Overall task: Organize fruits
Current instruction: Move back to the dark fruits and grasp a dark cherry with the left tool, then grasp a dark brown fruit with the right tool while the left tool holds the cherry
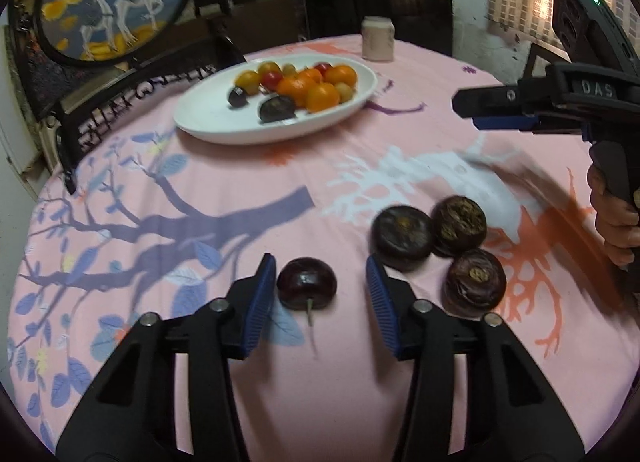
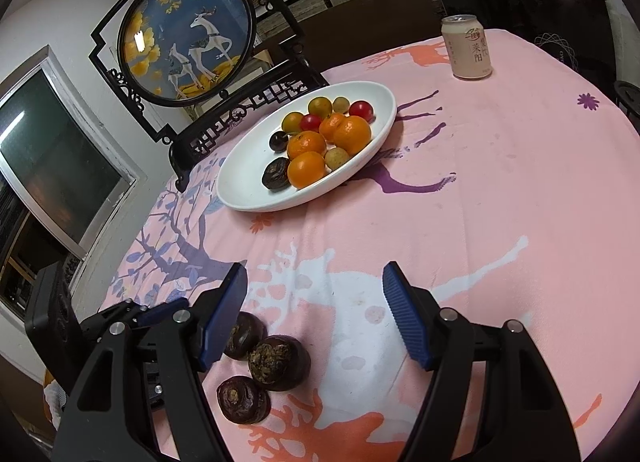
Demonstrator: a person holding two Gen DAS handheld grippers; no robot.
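A dark cherry with a stem (image 1: 306, 288) lies on the pink tablecloth between the fingers of my left gripper (image 1: 321, 282), which is open around it without touching. Three dark brown water chestnuts (image 1: 402, 235) lie just right of it; they also show in the right wrist view (image 2: 279, 361). A white oval plate (image 1: 208, 118) further back holds oranges (image 1: 322, 96), small tomatoes and dark fruits; it also shows in the right wrist view (image 2: 244, 182). My right gripper (image 2: 316, 302) is open and empty above the cloth, and also shows in the left wrist view (image 1: 488, 112) at the right.
A pale drink can (image 2: 466, 47) stands at the table's far side. A black-framed round deer screen (image 2: 188, 34) stands behind the plate at the left edge. The table (image 2: 520, 182) is round with a pink patterned cloth. A dark chair is behind the table.
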